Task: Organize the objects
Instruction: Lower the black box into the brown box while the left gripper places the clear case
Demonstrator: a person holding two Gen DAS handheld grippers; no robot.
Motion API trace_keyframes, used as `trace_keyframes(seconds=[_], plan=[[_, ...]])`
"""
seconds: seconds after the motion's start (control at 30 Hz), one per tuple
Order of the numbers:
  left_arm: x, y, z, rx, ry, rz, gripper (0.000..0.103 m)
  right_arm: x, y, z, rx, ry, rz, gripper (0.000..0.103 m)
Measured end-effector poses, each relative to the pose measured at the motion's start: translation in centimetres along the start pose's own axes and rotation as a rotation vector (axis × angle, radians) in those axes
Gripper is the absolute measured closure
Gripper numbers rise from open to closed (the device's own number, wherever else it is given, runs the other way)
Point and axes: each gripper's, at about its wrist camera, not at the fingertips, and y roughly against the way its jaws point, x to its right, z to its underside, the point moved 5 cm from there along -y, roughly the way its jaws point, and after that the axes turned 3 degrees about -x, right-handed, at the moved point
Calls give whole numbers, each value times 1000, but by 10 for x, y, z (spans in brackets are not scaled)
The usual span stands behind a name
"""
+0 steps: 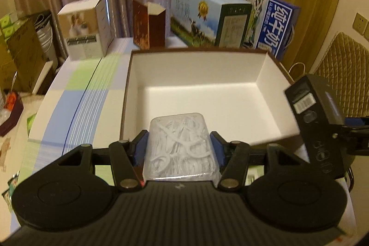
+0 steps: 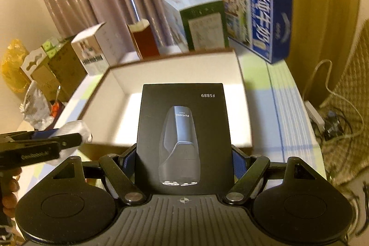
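My left gripper (image 1: 180,144) is shut on a clear plastic case of white floss picks (image 1: 180,149), held over the near rim of a large open box (image 1: 193,57) with a white inside and brown outside. My right gripper (image 2: 183,153) is shut on a black shaver box (image 2: 183,130) marked FS889, held above the near edge of the same open box (image 2: 175,72). In the left wrist view the shaver box (image 1: 316,117) appears at the right. The floss case (image 2: 73,130) and left gripper (image 2: 41,142) show at the left of the right wrist view.
Behind the open box stand a white carton (image 1: 84,29), a dark red box (image 1: 148,24), a green-and-white milk carton (image 1: 207,15) and a blue milk carton (image 1: 272,22). The table has a checked cloth (image 1: 76,93). A quilted chair (image 1: 341,75) and cables (image 2: 332,121) are at the right.
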Motion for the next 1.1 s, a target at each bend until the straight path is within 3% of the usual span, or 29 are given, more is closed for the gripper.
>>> trace_keyframes(seconds=[0.17,0.47,1.1], plan=[[5,-25,-25,10,-19,-19,50,-6,-24,-30,16,14,-1,27],[-3,-83,-50,-41,-14,-53,50,2,-77,-64,-7,15,44,27],[-10,-199,-75,-166,-59,-145,49,31,-193,-84,-162,16,148,27]])
